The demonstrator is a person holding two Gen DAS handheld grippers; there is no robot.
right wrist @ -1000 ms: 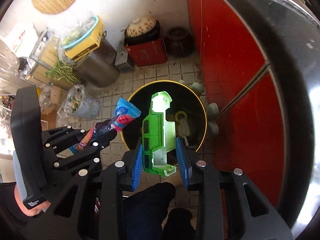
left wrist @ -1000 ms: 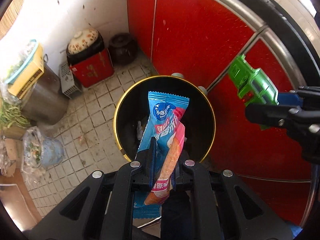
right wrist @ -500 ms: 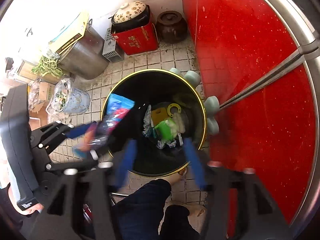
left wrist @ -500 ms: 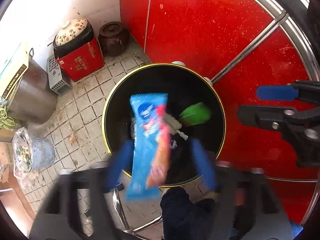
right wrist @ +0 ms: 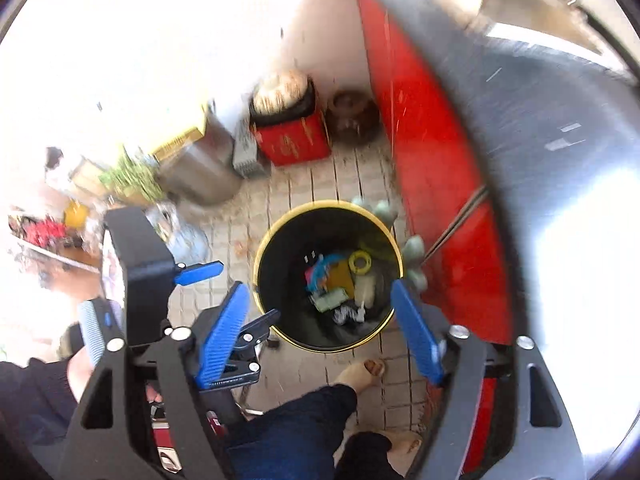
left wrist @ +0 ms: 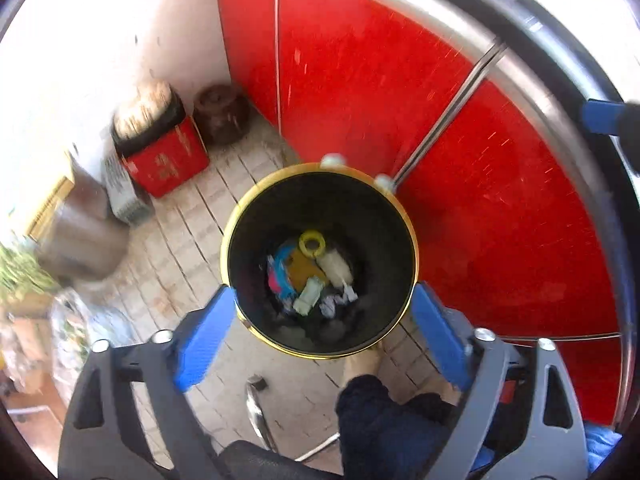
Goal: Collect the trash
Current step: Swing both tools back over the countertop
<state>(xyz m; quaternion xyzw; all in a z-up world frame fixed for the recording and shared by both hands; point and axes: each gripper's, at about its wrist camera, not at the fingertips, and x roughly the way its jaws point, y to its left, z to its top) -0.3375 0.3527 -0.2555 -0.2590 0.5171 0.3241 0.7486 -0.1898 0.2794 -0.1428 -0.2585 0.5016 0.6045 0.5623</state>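
Note:
A black trash bin with a gold rim (left wrist: pixel 236 236) (right wrist: pixel 260 256) stands on the tiled floor below both grippers. Inside lie the blue and pink snack wrapper (left wrist: pixel 280 276) (right wrist: pixel 318 274), a pale green toy piece (left wrist: pixel 308 300) (right wrist: pixel 330 300), a yellow ring (left wrist: pixel 312 243) (right wrist: pixel 359 263) and other scraps. My left gripper (left wrist: pixel 320 320) is open and empty, high above the bin. My right gripper (right wrist: pixel 320 320) is open and empty too. The left gripper also shows in the right wrist view (right wrist: pixel 232 292), at the bin's left.
A red cabinet front (left wrist: pixel 360 80) with a metal counter edge (right wrist: pixel 540 120) runs along the right. A red box (left wrist: pixel 164 160), a brown pot (left wrist: pixel 220 118) and a steel drum (left wrist: pixel 80 236) stand at the back wall. The person's leg and foot (right wrist: pixel 364 368) are near the bin.
Both grippers opened: the wrapper and the green toy car dropped into the bin. Both grippers then rose, so the bin looks smaller.

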